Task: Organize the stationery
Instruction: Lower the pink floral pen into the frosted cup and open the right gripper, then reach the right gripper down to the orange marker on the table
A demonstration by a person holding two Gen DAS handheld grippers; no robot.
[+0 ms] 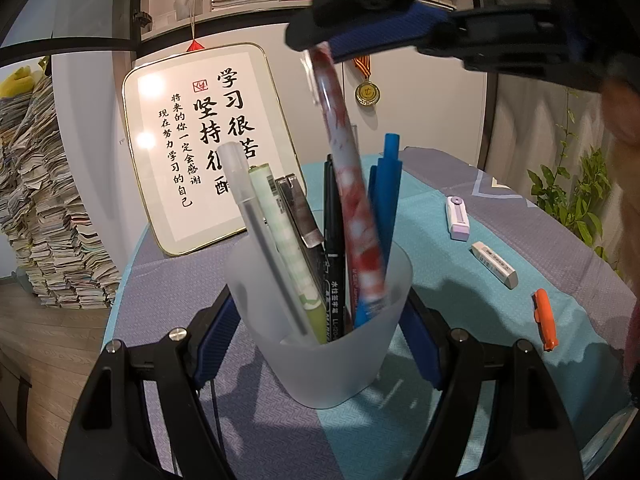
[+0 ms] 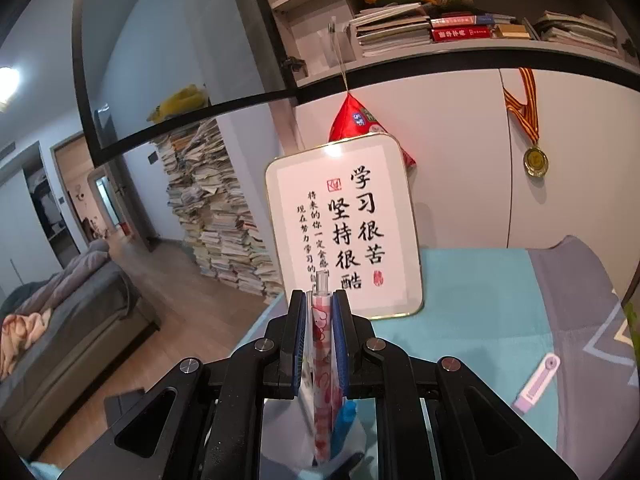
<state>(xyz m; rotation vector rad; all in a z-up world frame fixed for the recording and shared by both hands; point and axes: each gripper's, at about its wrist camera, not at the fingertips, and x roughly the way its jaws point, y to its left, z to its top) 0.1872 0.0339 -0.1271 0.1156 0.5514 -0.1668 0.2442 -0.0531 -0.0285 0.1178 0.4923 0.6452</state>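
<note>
Left tool (image 1: 316, 340) clamps the frosted cup (image 1: 320, 320); right tool (image 2: 319, 336) pinches a slim patterned pen (image 2: 321, 360).

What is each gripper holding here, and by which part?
Right gripper: red-patterned pen, near its top end. Left gripper: frosted pen cup, by its sides.

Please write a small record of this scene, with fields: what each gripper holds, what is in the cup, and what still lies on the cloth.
left gripper: closed around the frosted cup, steadying it
right gripper: shut on the red patterned pen, its lower end inside the cup
in cup: blue pen, black marker, green pen, clear pen, metal clip
on cloth: purple correction tape, white eraser, orange item
</note>
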